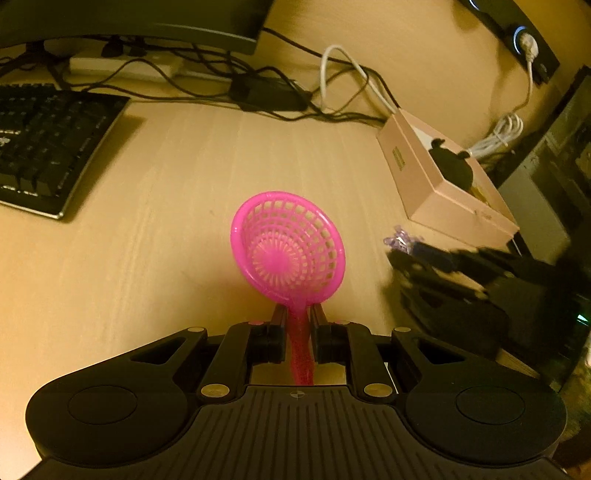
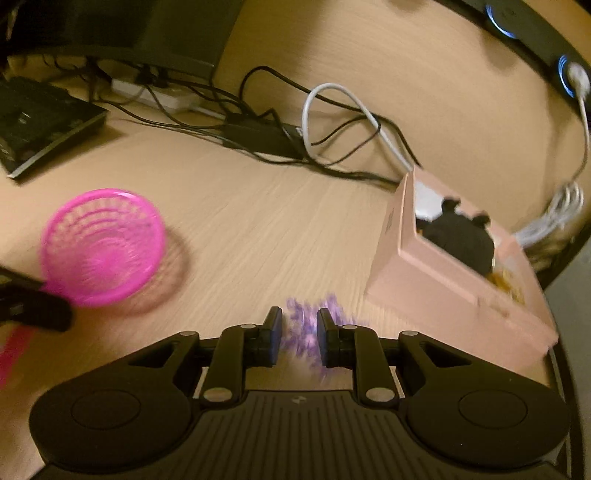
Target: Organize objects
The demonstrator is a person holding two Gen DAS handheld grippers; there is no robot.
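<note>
My left gripper (image 1: 298, 314) is shut on the handle of a pink plastic strainer (image 1: 290, 247), whose round mesh bowl stands up above the wooden desk; the same strainer (image 2: 101, 245) shows blurred at the left of the right wrist view. My right gripper (image 2: 298, 321) is shut on a small purple beaded thing (image 2: 306, 332), blurred, so its exact shape is unclear. In the left wrist view the right gripper (image 1: 402, 245) appears at the right, with the purple thing at its tip. A pink open box (image 2: 443, 273) with a black item inside lies to the right.
A black keyboard (image 1: 48, 144) lies at the far left under a monitor (image 1: 147, 18). Black and white cables (image 1: 332, 85) and a power strip (image 1: 122, 66) run along the back wall. The pink box (image 1: 439, 173) sits near the desk's right edge.
</note>
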